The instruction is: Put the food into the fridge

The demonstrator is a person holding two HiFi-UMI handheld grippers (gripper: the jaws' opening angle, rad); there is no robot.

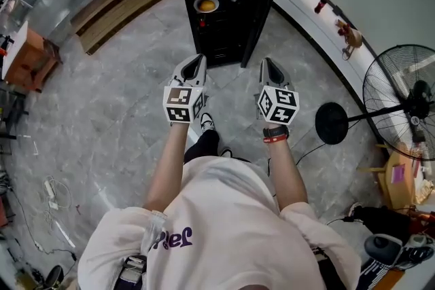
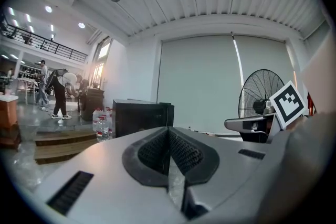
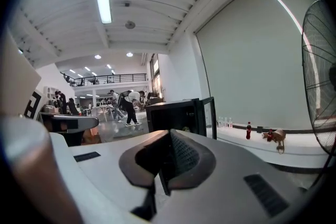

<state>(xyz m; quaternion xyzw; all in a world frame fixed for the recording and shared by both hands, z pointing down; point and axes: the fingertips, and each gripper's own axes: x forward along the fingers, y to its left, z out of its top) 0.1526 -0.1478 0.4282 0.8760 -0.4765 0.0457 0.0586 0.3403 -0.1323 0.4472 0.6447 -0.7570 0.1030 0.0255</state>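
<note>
Both are clenched on nothing — my left gripper [image 1: 197,60] and right gripper [image 1: 266,64], side by side before the fridge [image 1: 219,37]. A bowl of food [image 1: 206,5] already sits on its shelf, toward the left edge; the door [image 1: 264,2] stands open, so I judge closing remains.

Closed hand-held gripper [image 3: 169,139] before open fridge [image 3: 176,115]

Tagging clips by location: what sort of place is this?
Probably a big open lab or workshop hall, not a home: mini fridge on a stone-look floor, pedestal fan, mezzanine railing behind.
</note>
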